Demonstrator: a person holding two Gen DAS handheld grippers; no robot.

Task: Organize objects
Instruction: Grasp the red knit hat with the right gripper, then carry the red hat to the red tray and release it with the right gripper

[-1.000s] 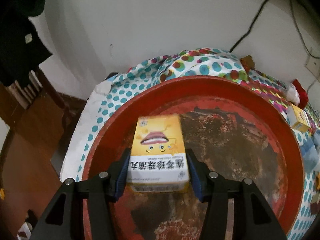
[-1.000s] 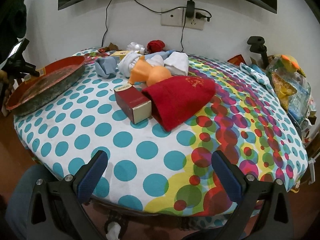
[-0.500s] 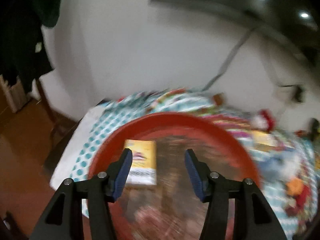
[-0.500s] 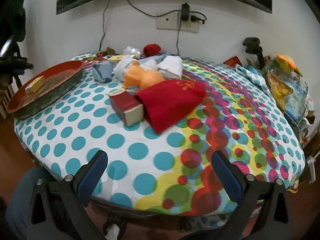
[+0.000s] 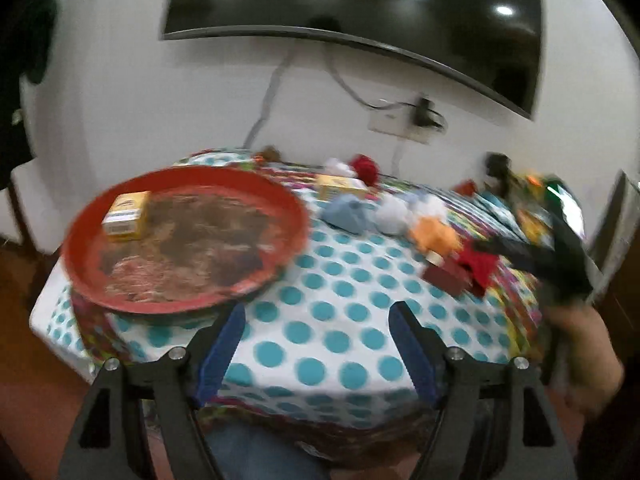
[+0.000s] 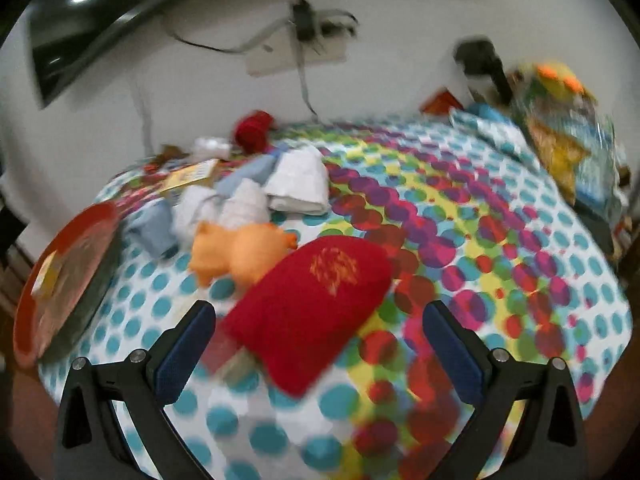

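A yellow medicine box [image 5: 126, 215] lies in the round red tray [image 5: 280, 204] at the table's left; the tray also shows in the right wrist view [image 6: 86, 224]. My left gripper [image 5: 316, 344] is open and empty, back from the tray over the table's near edge. My right gripper [image 6: 318, 344] is open and empty, just in front of a red cloth pouch [image 6: 316, 304]. A dark red box [image 5: 448, 276] lies beside the pouch; in the right wrist view it is a blur under the pouch's left corner. An orange toy [image 6: 236, 252] lies behind the pouch.
White and blue rolled cloths [image 6: 296, 176], a second yellow box [image 6: 192, 174] and a red ball of cloth [image 6: 254, 132] lie at the table's back. Snack bags [image 6: 572, 128] stand at the right edge. A wall socket [image 6: 296, 46] with cables and a TV [image 5: 360, 12] are behind.
My left gripper let go of the yellow box in the tray, opened and pulled back and to the right. My right gripper moved forward toward the red pouch.
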